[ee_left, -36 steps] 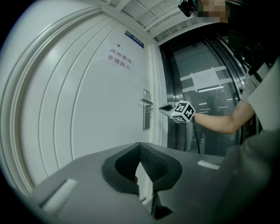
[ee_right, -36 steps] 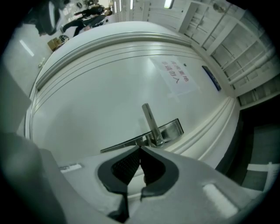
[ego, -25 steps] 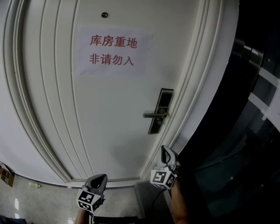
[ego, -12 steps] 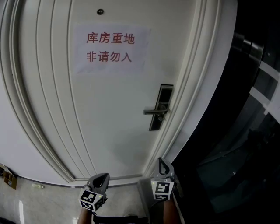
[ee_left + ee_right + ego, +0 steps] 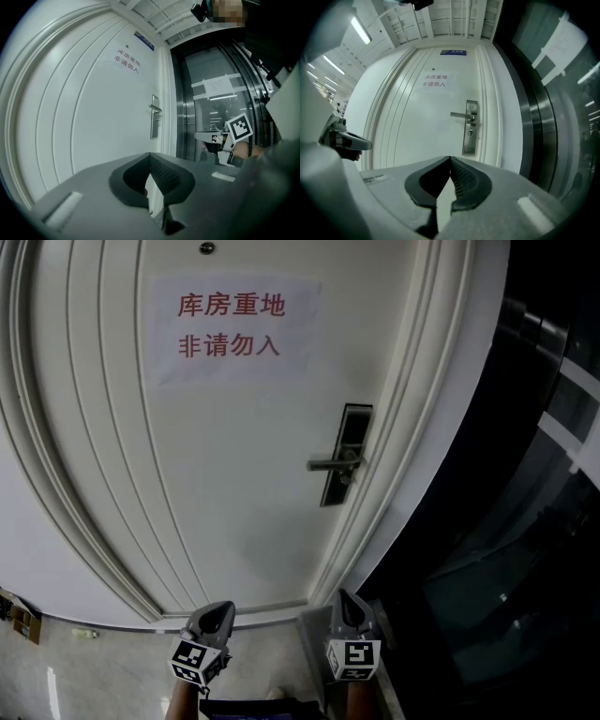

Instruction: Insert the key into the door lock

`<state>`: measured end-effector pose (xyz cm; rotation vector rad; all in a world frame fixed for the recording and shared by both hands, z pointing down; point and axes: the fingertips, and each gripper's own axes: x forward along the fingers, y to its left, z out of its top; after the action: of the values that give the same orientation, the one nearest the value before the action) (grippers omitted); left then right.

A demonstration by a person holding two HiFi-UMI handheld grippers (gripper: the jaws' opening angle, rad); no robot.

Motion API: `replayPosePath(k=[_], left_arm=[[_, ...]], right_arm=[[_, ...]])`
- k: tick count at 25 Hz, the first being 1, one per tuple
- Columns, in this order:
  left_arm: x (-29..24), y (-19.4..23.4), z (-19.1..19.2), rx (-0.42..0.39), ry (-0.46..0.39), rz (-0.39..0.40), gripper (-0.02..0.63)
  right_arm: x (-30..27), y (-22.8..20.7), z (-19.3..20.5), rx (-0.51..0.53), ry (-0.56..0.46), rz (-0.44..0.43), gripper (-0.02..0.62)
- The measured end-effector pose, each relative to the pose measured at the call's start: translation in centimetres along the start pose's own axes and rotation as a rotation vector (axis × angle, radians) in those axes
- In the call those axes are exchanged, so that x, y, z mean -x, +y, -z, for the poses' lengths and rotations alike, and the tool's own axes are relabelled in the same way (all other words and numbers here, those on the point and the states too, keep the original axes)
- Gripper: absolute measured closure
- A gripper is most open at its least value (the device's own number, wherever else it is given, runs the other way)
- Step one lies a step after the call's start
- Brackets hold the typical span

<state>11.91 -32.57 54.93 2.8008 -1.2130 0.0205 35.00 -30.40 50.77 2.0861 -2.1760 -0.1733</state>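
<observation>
A white door (image 5: 234,493) fills the head view, with its dark lock plate (image 5: 345,454) and lever handle (image 5: 330,463) at centre right. The right gripper view faces that lock plate (image 5: 470,127) straight on, and a small keyhole (image 5: 471,133) shows below the handle (image 5: 461,115). My right gripper (image 5: 345,596) sits low, well short of the door, with its jaws closed tip to tip (image 5: 450,158). My left gripper (image 5: 218,607) hangs beside it, jaws also touching (image 5: 150,154). No key shows in any view.
A paper sign (image 5: 230,326) with red characters is taped high on the door. Dark glass panels in metal frames (image 5: 534,521) stand to the right of the door frame. Pale stone floor (image 5: 94,676) lies below, with a small box (image 5: 14,610) at far left.
My right gripper has dropped lower and rolled, so its marker cube now faces squarely up. The left gripper has stayed put. The door sits slightly higher in the head view.
</observation>
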Motion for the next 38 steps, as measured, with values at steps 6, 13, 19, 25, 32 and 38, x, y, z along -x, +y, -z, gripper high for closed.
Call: replayPosePath(k=[6,13,19,25,32,38], left_arm=[[0.0,-0.2,-0.2,-0.004,-0.003,0.011,0.604],[0.4,-0.1,0.0,0.0,-0.006,0.006,0.604],[0.7,0.1,0.2,0.0,-0.001,0.001,0.604],[0.7,0.1,-0.1,-0.006,-0.008,0.001,0.604],[0.7,0.0,-0.3,-0.012,-0.007,0.006,0.604],[0.7,0.0,-0.5,-0.016,-0.014,0.006,0.604]], right_arm=[[1.2,2.4,2.2,-0.019,0.051,-0.047,0.594],[1.7,3.3,3.2,-0.034,0.062,-0.076,0.594],[1.7,3.6,3.2,-0.043,0.059,-0.082,0.594],[1.7,3.7,3.1,-0.041,0.054,-0.09,0.594],[1.7,3.6,3.2,-0.063,0.056,-0.097,0.594],[1.6,3.7,3.4,-0.057,0.061,-0.098,0.594]])
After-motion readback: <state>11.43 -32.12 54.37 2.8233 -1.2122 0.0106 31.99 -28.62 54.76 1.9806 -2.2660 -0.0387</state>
